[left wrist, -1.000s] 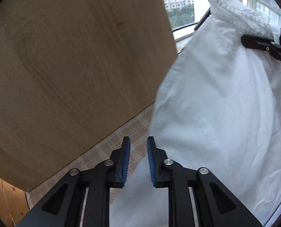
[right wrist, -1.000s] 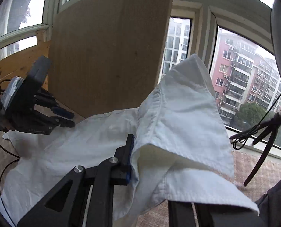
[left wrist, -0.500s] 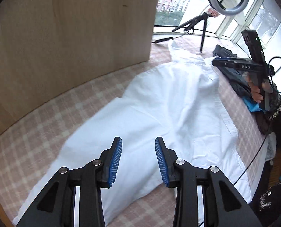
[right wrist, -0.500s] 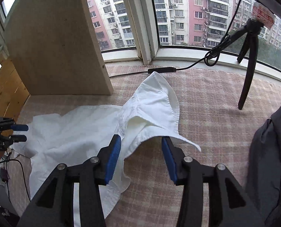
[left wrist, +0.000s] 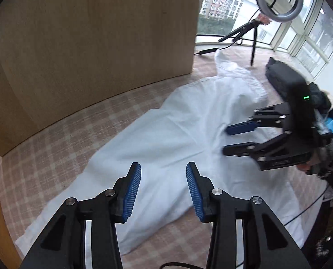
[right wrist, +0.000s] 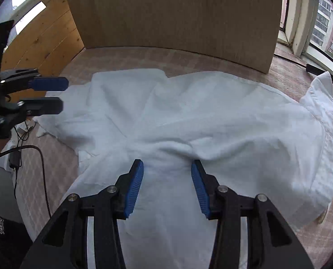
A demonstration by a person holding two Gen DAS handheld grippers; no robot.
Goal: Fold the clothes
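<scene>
A white shirt [left wrist: 189,134] lies spread out on the checked tablecloth [left wrist: 54,152], its collar [left wrist: 224,67] at the far end. My left gripper [left wrist: 163,170] hovers open over the hem end, with nothing between its blue pads [left wrist: 132,188]. In the right wrist view the shirt [right wrist: 211,116] is wrinkled, with a bunched ridge just ahead of my open right gripper [right wrist: 167,165]. That right gripper [left wrist: 226,141] hangs low over the shirt's middle. The left gripper [right wrist: 64,94] shows at the far left, also open. The collar [right wrist: 321,94] stands up at the right.
A tall wooden board [left wrist: 99,33] stands along the table's back. A ring light on a tripod [left wrist: 254,42] and a pile of dark clothes [left wrist: 278,71] sit beyond the collar. A black cable [right wrist: 40,168] hangs at the table's left edge. A sleeved hand [left wrist: 328,161] holds the right gripper.
One second ago the right gripper held the shirt up in the air. It has let go, the shirt now lies on the table, and the right gripper has moved over its middle.
</scene>
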